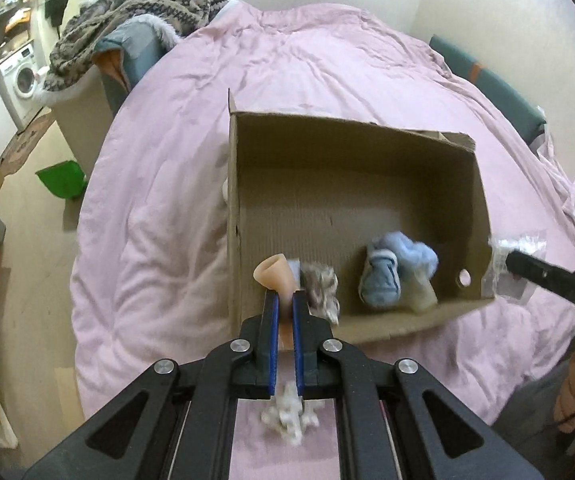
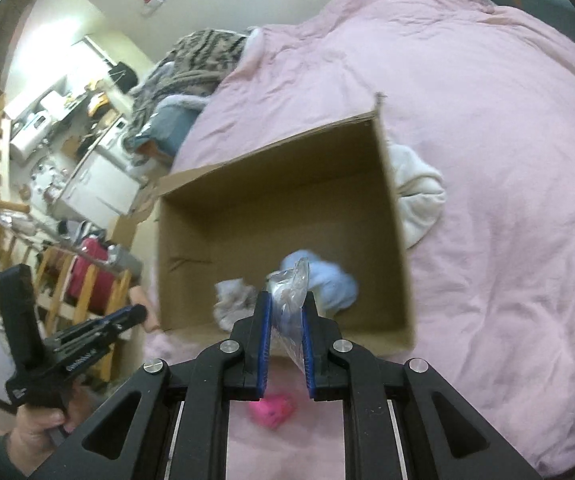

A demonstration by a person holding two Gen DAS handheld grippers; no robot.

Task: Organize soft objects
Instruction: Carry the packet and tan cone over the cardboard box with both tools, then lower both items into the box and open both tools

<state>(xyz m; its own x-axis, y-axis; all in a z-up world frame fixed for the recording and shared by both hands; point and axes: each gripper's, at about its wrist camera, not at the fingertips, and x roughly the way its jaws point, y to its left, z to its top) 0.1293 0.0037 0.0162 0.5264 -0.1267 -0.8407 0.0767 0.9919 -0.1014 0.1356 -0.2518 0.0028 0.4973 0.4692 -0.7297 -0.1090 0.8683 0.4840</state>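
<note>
While the left gripper (image 1: 285,300) pinches a peach silicone piece (image 1: 275,276) at the cardboard box (image 1: 367,322) rim, carry it past the wall before letting go. From the right wrist, the right gripper (image 2: 286,308) clamps a clear plastic bag (image 2: 289,292) above the box (image 2: 395,240); release low, beside the blue plush (image 2: 335,284).

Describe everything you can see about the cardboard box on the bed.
The cardboard box is plain brown corrugated card, open at the top, with ragged top edges and a round hole in one side wall. It rests on the pink duvet, roughly level. Most of its floor is bare; a light blue fuzzy item and a grey-white fluffy item lie near the front wall. A white bundle lies against one outer side.
</note>
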